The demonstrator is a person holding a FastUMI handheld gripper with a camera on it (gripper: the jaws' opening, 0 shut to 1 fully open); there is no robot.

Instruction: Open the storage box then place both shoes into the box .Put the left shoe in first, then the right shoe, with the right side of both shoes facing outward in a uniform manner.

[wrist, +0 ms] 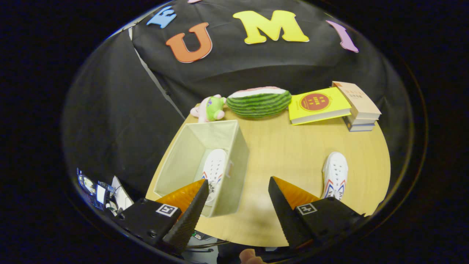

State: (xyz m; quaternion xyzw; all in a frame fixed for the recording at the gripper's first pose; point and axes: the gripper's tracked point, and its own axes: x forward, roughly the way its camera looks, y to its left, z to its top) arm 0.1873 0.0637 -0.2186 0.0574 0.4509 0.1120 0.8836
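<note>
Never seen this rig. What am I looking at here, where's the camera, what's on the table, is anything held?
There is no robot arm. A person carries a handheld two-finger gripper, and the fisheye camera rides on it, looking forward along the two fingers at the bottom of the picture. The fingers are spread open with only bare table between them, so nothing is held.

Ahead lies a round wooden table. An open fabric storage box stands just beyond the left finger, with one white shoe already inside. The second white shoe sits on the table beyond the right finger. At the far edge are a small plush toy, a watermelon-shaped cushion, a yellow book and a short stack of books.
</note>
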